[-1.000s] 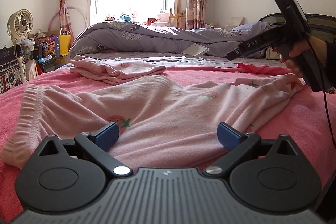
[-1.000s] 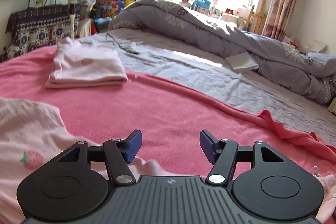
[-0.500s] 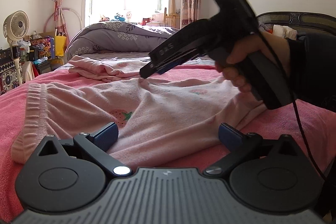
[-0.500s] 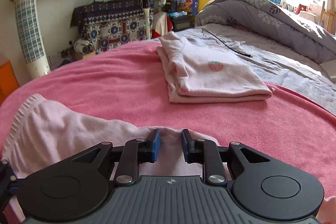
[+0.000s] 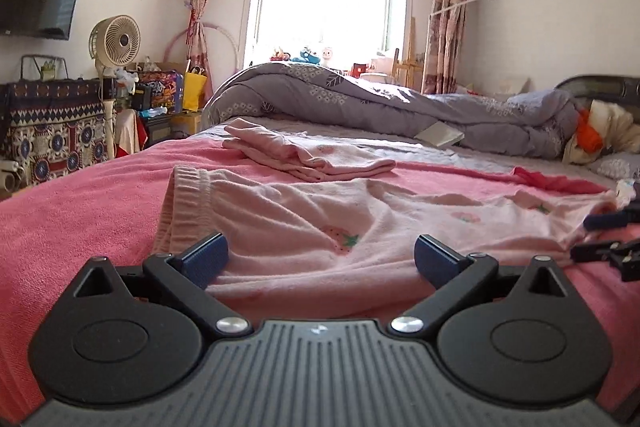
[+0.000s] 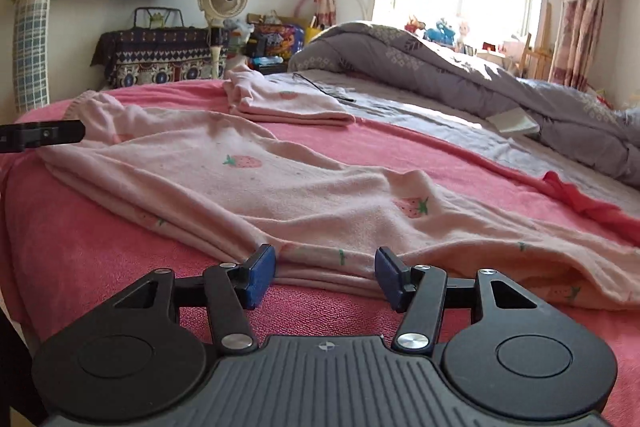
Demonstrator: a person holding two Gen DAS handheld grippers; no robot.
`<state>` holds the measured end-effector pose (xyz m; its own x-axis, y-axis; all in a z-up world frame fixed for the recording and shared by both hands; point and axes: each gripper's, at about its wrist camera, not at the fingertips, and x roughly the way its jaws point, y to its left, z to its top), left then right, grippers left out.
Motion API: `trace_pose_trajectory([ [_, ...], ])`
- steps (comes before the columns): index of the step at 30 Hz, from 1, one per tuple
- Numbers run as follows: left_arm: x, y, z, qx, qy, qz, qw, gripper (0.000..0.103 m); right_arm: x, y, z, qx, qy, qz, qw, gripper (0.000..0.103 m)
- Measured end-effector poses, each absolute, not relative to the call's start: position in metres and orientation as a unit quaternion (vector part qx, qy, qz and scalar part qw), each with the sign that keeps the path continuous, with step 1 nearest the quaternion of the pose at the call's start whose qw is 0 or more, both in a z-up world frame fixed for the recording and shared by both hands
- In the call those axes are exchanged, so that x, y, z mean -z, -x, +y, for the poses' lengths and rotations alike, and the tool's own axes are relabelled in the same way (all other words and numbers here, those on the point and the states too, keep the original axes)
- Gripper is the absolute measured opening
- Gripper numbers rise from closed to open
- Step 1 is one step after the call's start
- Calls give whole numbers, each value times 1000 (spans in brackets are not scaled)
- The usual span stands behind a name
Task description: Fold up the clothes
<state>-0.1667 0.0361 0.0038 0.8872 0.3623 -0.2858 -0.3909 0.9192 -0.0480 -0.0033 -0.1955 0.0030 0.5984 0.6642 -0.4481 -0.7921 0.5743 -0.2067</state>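
Note:
A pale pink garment with strawberry prints (image 5: 304, 227) (image 6: 248, 187) lies spread across the pink blanket (image 5: 80, 211). My left gripper (image 5: 320, 255) stands wide open at the garment's near edge, close to its ribbed waistband (image 5: 188, 187), with nothing pressed between its pads. My right gripper (image 6: 325, 273) is at the garment's other end. Its jaws are opening, and the layered cloth edge lies between the blue pads (image 6: 262, 269) without being pinched. Each gripper shows at the edge of the other's view, the right gripper (image 5: 604, 235) and a left finger (image 6: 44, 135). A folded pink garment (image 5: 316, 159) (image 6: 288, 103) rests further back.
A rumpled grey quilt (image 5: 400, 103) lies across the far side of the bed, with a pale booklet (image 5: 440, 137) against it and a thin black cable (image 6: 324, 89) on the grey sheet. Past the bed's left edge stand a fan (image 5: 116, 41) and a patterned cabinet (image 5: 48, 131).
The right gripper swung in over the garment with its jaws nearly shut, then drew back low to the garment's right end with the jaws wider. The left gripper shifted slightly along the near edge.

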Motion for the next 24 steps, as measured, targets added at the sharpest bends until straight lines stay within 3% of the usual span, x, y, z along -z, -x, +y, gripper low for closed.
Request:
trace_pose_trajectory([
  [4,-10,161,26,-197,18,169,966,102,-18,35,-169,-478,294,69,825,58],
  [9,-26,164,19,-165,-57,217,960,102,-10,61,-108,-549,382,33,743,57],
  [10,-28,164,17,-154,-80,228,958,102,-6,64,-98,-550,399,32,733,45],
  [11,-30,164,14,-142,-98,236,956,102,-5,63,-89,-552,406,38,728,20],
  [12,-32,165,12,-130,-116,244,954,102,-7,61,-83,-554,400,48,728,11],
  [19,-21,141,0,-119,-253,289,916,102,-31,50,-86,-556,357,62,748,14],
  [21,-25,146,1,-105,-251,286,919,102,-28,53,-92,-566,362,65,738,23],
  [23,-31,157,2,-83,-240,279,926,103,-27,55,-101,-580,366,67,725,43],
  [24,-35,162,3,-77,-240,275,928,103,-26,56,-103,-583,366,67,722,44],
])
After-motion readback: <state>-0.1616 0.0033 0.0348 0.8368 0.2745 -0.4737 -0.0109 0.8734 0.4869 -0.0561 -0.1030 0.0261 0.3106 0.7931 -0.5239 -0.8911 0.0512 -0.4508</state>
